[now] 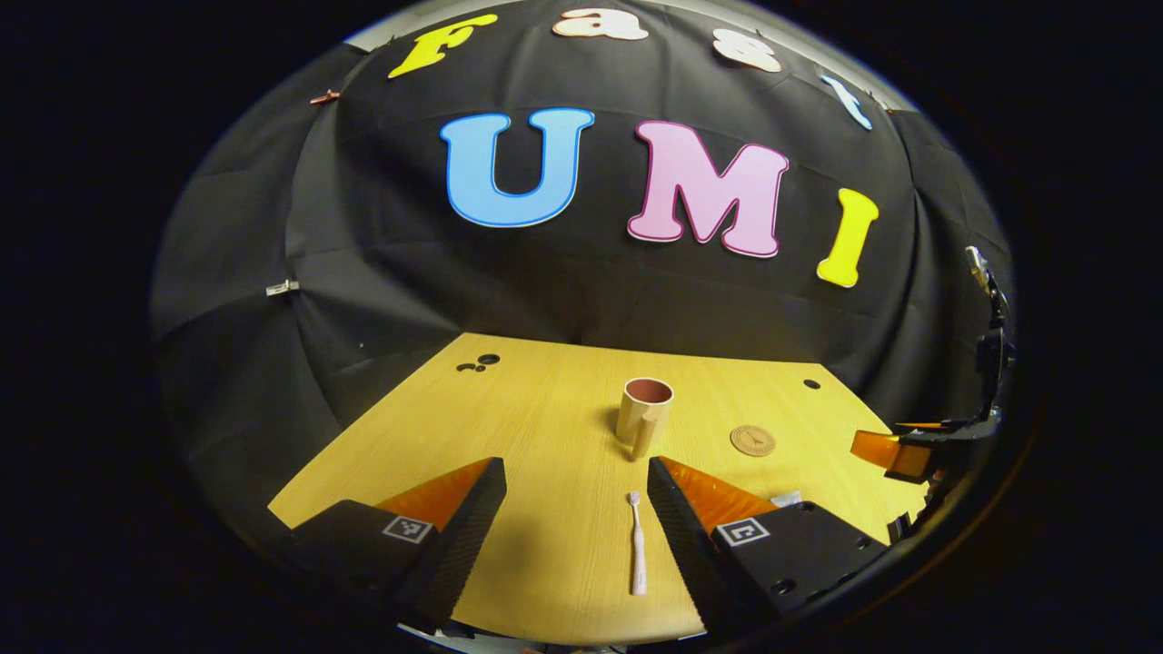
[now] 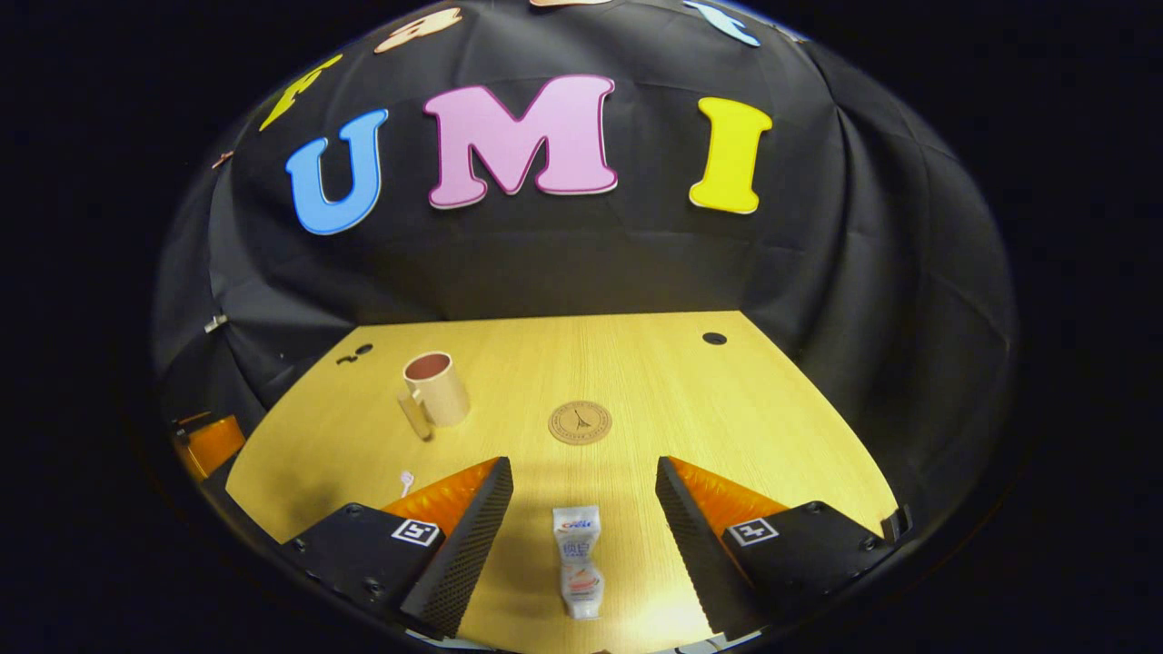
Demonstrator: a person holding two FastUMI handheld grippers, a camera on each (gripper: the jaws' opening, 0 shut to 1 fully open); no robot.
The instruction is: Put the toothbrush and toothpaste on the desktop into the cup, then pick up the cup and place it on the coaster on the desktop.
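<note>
A pale pink toothbrush (image 1: 637,545) lies flat on the wooden desktop (image 1: 545,409), between the fingers of my open left gripper (image 1: 577,509) and closer to the right finger. Beyond it stands a beige cup (image 1: 644,413) with a handle facing me, upright and empty. A round cork coaster (image 1: 752,440) lies to the cup's right. In the right gripper view a white toothpaste tube (image 2: 579,561) lies between the fingers of my open right gripper (image 2: 581,513). The cup (image 2: 436,389) stands far left there, the coaster (image 2: 580,422) straight ahead, and the toothbrush head (image 2: 406,480) peeks out at left.
The other gripper (image 1: 918,450) shows at the right edge of the left gripper view, above the desktop's right side. Small round holes (image 1: 482,363) mark the desktop's back corners, and another hole (image 2: 714,339) lies at the far right. Black cloth walls surround the desktop.
</note>
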